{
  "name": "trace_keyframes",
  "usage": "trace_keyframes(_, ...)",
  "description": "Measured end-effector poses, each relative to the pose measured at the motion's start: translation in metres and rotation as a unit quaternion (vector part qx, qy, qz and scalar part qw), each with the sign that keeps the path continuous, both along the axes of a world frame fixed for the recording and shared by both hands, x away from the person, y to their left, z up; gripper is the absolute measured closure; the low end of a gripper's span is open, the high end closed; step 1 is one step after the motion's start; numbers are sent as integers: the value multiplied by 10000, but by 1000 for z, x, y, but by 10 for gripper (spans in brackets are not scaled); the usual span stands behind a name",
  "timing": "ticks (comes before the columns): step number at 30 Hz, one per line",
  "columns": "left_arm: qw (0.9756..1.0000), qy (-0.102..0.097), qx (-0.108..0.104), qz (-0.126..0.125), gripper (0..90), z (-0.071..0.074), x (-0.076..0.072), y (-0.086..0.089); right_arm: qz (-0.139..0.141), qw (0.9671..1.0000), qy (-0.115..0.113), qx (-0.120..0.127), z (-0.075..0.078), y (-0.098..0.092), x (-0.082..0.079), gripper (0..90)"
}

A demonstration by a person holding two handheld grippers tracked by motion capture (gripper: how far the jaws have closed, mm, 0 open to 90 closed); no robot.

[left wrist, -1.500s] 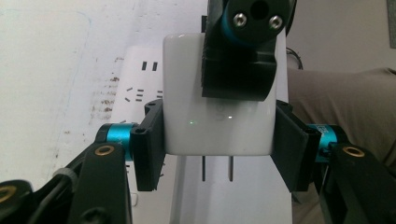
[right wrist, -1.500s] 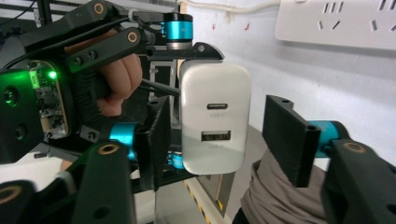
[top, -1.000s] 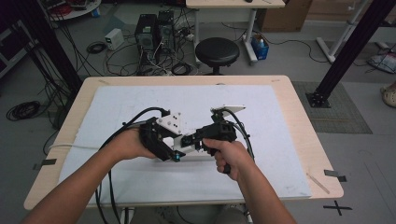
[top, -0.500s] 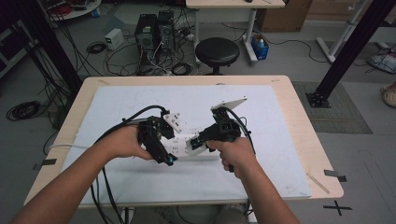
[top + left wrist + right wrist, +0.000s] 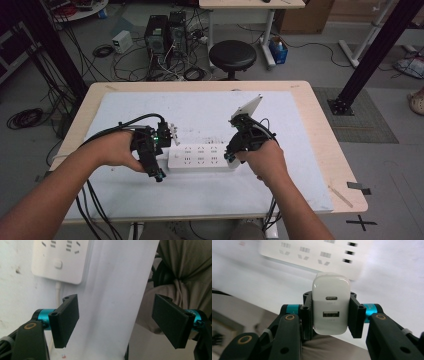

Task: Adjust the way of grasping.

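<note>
High view. My left gripper point(image 5: 159, 170) sits at the near left end of the white power strip point(image 5: 200, 156), which lies flat on the white mat point(image 5: 210, 120) of the wooden table point(image 5: 320, 125). Its jaws have just been opening and nothing is between them. My right gripper point(image 5: 230, 159) sits at the power strip's right end, angled toward its sockets, presumably to bring a plug to them.

Left gripper view. My jaws stand wide apart and empty. The power strip point(image 5: 61, 260) lies beyond the left jaw, its round switch point(image 5: 58, 264) and cord point(image 5: 58, 291) at the end nearest me. I judge I have let go after steadying it, so it rests square for plugging. A fold of grey-brown clothing point(image 5: 185, 267) hangs past the table edge, away from the power strip.

Right gripper view. My jaws are clamped on a white USB charger point(image 5: 331, 306), one pad on each flat side, port face toward the camera, so its prongs presumably point away at the power strip point(image 5: 312, 252) just beyond. The charger is held clear of the sockets, not yet inserted.
</note>
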State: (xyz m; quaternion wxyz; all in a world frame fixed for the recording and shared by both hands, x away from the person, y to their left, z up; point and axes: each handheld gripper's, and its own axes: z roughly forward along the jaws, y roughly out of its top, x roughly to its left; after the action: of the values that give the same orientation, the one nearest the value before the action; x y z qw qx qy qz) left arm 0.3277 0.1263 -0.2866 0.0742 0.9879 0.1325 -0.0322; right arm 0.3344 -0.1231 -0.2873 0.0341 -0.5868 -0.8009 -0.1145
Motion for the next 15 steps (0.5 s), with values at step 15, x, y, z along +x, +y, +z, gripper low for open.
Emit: trace_keyframes(15,9990,183,138,377,222,4,2,21,-80,9935,13,-1136,-6,-28,2,618)
